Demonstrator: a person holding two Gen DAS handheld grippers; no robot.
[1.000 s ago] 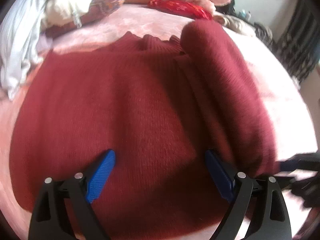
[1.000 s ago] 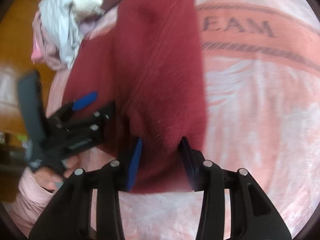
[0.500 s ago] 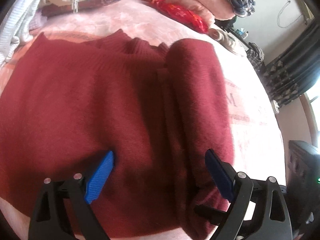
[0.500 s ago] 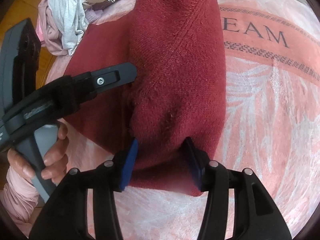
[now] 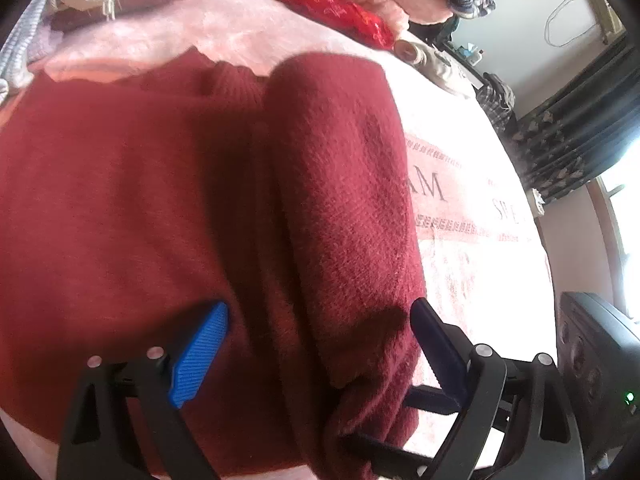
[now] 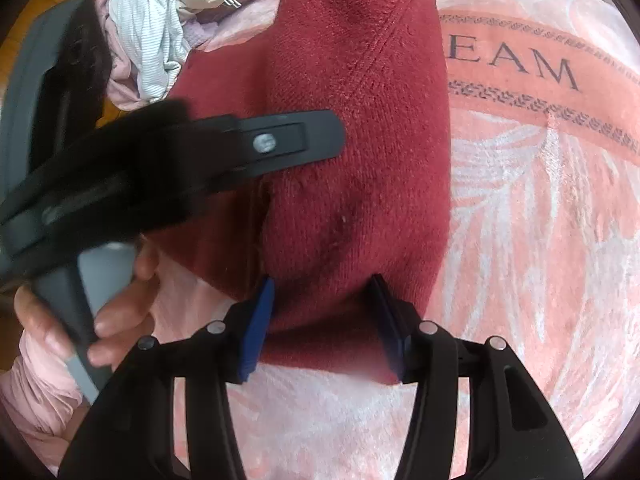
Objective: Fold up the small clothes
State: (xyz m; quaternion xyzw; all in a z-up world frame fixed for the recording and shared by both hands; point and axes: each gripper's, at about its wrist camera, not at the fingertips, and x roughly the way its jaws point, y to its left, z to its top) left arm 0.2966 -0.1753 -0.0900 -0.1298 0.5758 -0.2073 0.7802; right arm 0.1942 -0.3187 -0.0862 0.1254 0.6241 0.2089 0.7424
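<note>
A dark red knitted sweater (image 5: 140,200) lies flat on the pink blanket, neck away from me. Its right side is folded inward as a thick band (image 5: 344,184). My left gripper (image 5: 320,344) hovers wide open over the lower part of that band, touching nothing I can see. From the right wrist, one left finger (image 6: 280,144) reaches across the fold. My right gripper (image 6: 324,320) straddles the bottom end of the folded band (image 6: 360,120). The cloth lies flat between its blue pads, and the jaws stand apart.
A pink blanket (image 6: 540,208) with printed letters covers the bed. A heap of pale clothes (image 6: 160,32) lies at the far left and a red cloth (image 5: 332,8) beyond the sweater. A hand (image 6: 120,300) holds the left gripper's handle. Dark curtains (image 5: 580,120) hang at the right.
My left gripper has swung right, from the sweater's middle to over the folded band. The right gripper's jaws have widened around the band's end.
</note>
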